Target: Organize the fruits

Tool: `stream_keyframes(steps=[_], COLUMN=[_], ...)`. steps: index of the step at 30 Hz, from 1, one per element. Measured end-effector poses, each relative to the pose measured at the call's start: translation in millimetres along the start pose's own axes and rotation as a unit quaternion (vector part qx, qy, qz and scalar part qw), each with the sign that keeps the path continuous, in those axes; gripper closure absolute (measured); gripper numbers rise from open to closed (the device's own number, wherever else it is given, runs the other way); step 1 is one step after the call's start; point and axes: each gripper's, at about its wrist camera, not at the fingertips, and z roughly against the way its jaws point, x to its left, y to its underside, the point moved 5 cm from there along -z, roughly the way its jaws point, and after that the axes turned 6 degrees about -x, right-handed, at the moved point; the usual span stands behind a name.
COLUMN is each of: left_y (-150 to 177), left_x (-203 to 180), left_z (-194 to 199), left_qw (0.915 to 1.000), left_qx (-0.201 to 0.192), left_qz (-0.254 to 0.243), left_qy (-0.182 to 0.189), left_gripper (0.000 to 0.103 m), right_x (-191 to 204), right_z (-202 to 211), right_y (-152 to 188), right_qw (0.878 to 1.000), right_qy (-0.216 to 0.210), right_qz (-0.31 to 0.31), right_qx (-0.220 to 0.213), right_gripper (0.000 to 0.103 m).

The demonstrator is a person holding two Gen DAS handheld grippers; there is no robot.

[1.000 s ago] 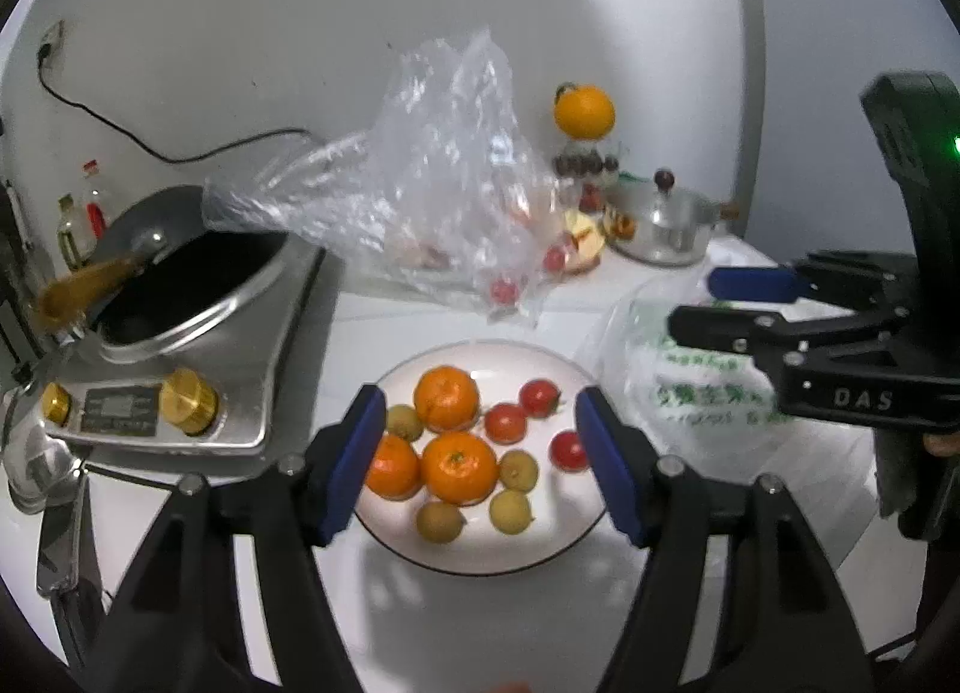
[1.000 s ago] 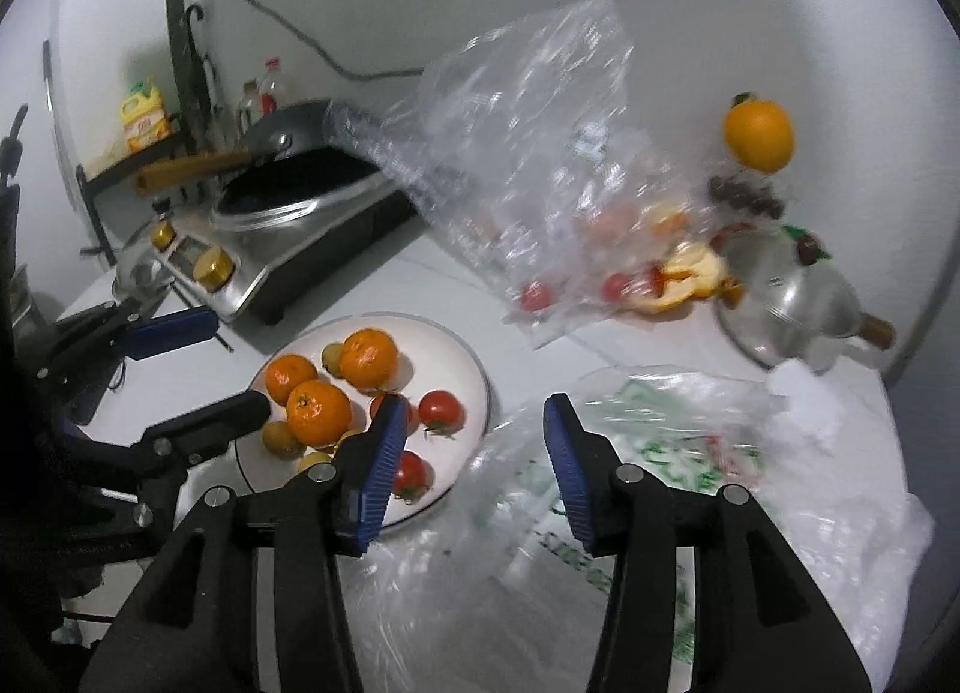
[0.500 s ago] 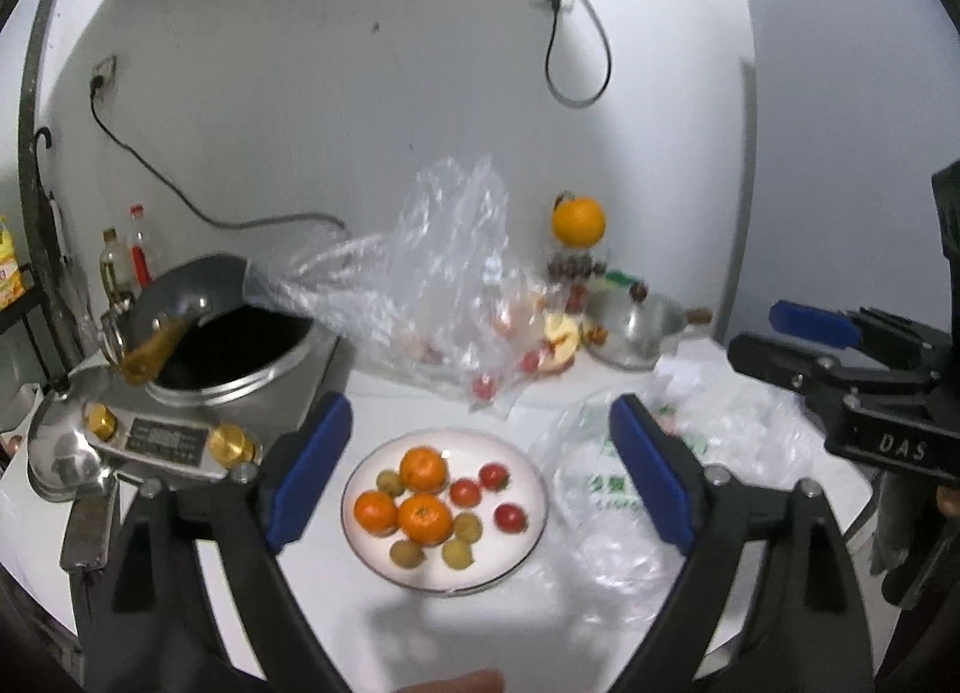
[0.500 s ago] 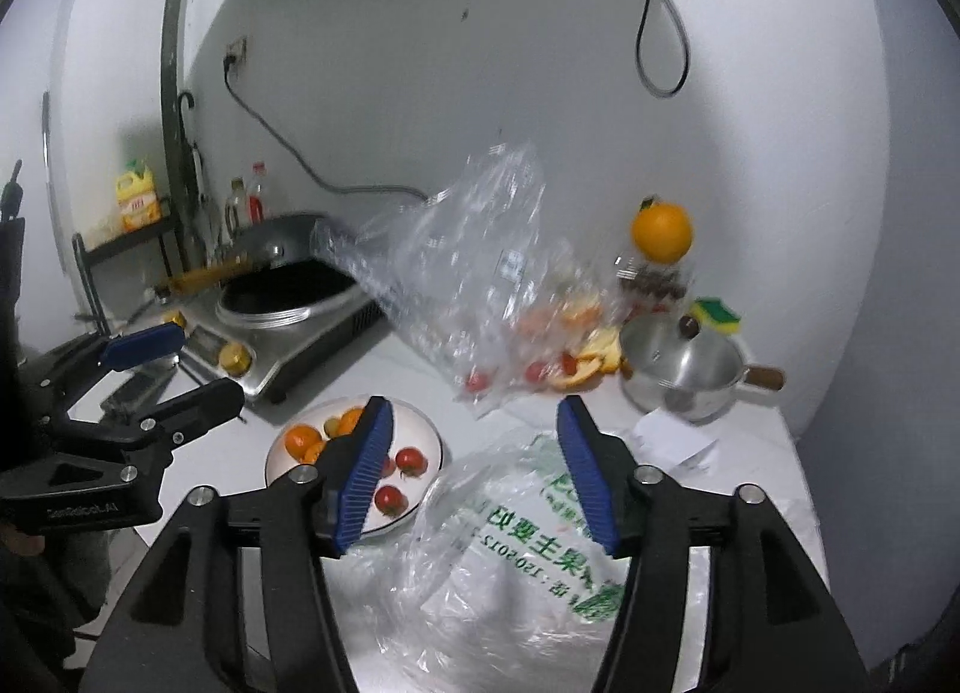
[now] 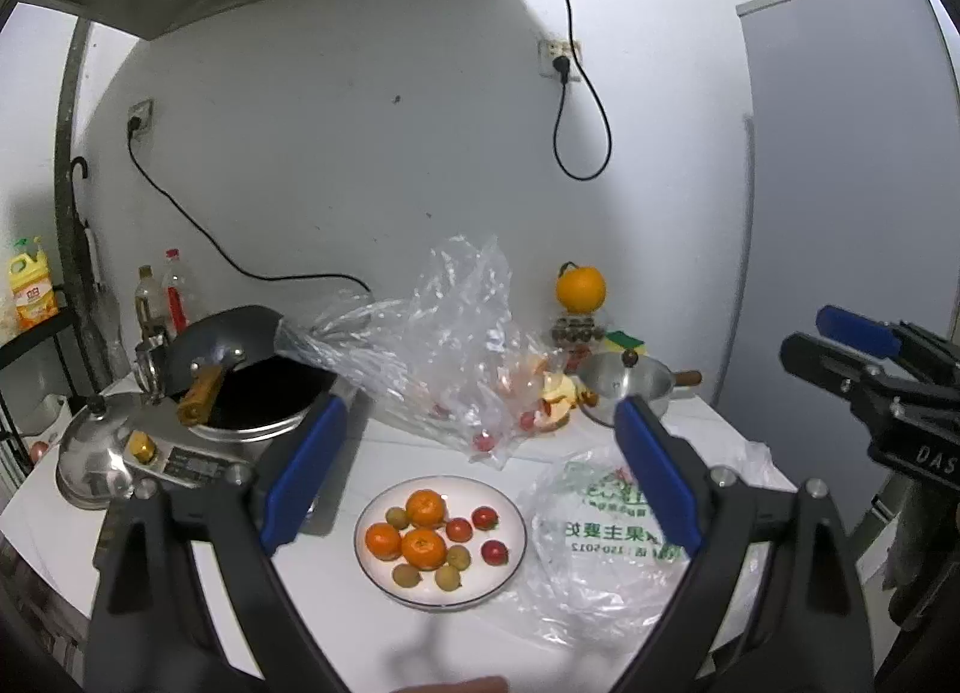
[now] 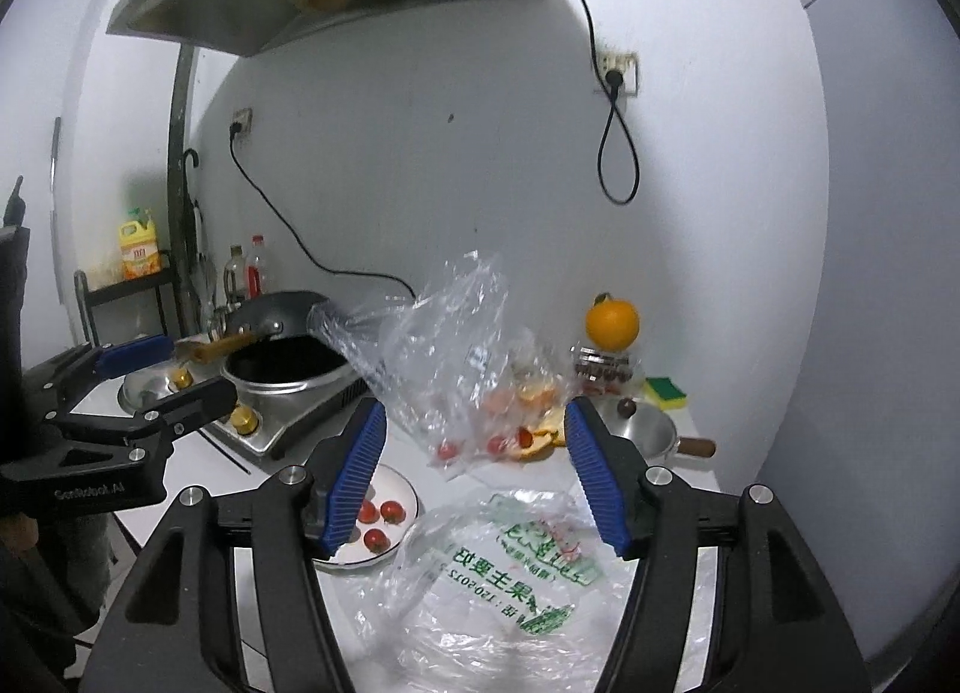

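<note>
Your left gripper [image 5: 480,483] & right gripper [image 6: 474,477]: both gaping, empty, well above round glossy plate [image 5: 510,543] w/ tangerines [image 5: 423,548].

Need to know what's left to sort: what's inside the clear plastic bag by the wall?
Through the clear plastic bag, a few small red tomatoes show near its lower edge, with orange peel-like pieces beside them. Crumpled film blurs the rest, so the full count is hidden.

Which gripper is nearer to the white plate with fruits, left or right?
Left, I judge. The left gripper hovers open straight above the white plate; the right gripper is off to its right, above the printed bag.
</note>
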Motion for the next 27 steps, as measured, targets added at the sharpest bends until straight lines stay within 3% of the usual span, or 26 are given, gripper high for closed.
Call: stream_keyframes(steps=[27], left_y=[-8.4], left_x=[-1.0], left_z=[7.8], left_qw=[0.9999], left_qx=[-0.006], left_qz=[0.014], left_qy=[-0.005], left_gripper=[0.011], right_x=[-9.4], right_z=[9.3], right_y=[-0.5], right_qw=[1.000], right_qy=[-0.015], right_qz=[-0.013], right_qx=[-0.009], right_gripper=[0.037])
